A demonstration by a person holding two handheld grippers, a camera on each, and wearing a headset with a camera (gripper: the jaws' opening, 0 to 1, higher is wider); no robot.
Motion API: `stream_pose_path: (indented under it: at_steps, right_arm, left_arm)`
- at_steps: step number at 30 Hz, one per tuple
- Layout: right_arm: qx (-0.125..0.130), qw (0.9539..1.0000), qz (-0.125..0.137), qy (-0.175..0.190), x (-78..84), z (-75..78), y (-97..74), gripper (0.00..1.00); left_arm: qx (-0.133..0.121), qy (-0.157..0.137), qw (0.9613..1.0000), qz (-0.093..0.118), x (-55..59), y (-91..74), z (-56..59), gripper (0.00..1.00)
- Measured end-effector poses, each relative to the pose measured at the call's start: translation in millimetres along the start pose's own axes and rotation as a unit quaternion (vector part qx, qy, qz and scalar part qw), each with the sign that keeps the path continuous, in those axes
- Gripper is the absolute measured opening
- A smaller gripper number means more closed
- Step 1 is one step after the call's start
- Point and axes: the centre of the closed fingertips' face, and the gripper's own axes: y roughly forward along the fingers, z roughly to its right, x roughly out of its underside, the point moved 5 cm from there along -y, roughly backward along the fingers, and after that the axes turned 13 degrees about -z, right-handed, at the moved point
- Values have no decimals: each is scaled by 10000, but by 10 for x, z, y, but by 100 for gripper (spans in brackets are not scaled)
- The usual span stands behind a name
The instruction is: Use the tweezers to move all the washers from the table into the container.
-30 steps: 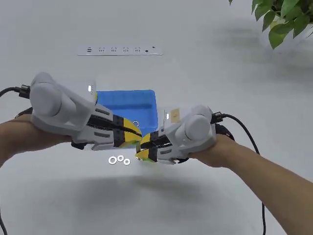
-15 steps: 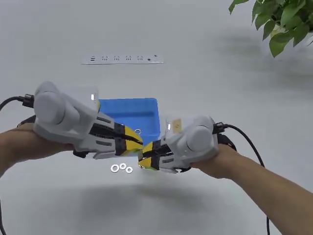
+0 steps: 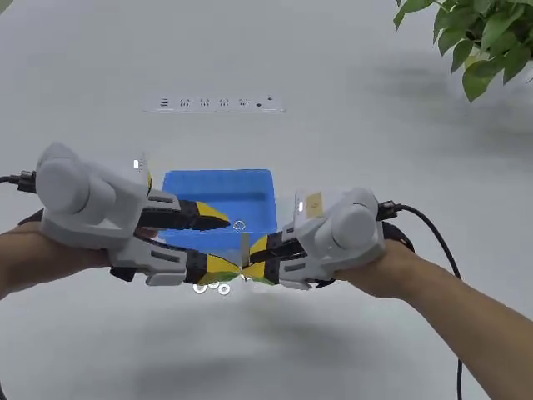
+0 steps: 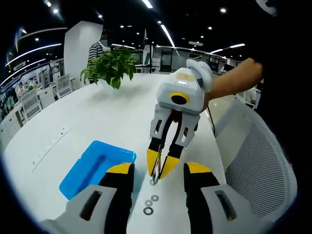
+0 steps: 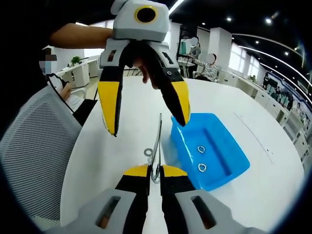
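Pinching tweezers (image 5: 158,139) in right gripper (image 5: 155,171) near washers (image 4: 148,210) | left gripper (image 4: 158,168) spread, empty | risk: tips slip, washer skids short of container (image 5: 229,161)

1. The head view is bright and evenly lit from overhead; the white counter (image 3: 358,167) looks almost washed out.
2. Soft grey shadows spread on the near side of the left hand-held gripper (image 3: 231,244) and the right hand-held gripper (image 3: 250,267), and below the plant (image 3: 479,42) at far right.
3. The washers (image 3: 212,287) are smeared by blur.
4. Both gripper views bend strongly at the edges; ceiling lights (image 4: 168,34) show as bowed strips against a dark ceiling.
5. In the right gripper view the tweezers (image 5: 157,141) catch a thin glint, and the near jaws look soft.
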Motion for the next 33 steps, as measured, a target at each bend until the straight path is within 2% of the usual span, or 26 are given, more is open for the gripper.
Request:
stream_pose_path:
  at_steps: [5,12,16,22,28,33]
  right_arm:
    - [11,10000,40,-49,-43,46,-90,8]
    - [81,9998,116,-128,-131,134,-233,8]
    - [74,9997,132,-187,-190,186,-302,8]
    - [-12,9995,178,-241,-270,270,-377,8]
    - [20,9992,203,-344,-336,348,-397,9]
    - [37,9986,230,-483,-391,451,-380,9]
  left_arm:
    - [-112,-135,9998,103,35,-55,18,58]
    - [-142,-299,9994,141,92,-104,81,71]
    - [-257,-423,9986,206,117,-148,96,79]
    - [-488,-673,9957,414,148,-216,124,91]
    - [-648,-842,9933,456,186,-240,133,99]
    - [-777,-902,9914,549,177,-287,119,99]
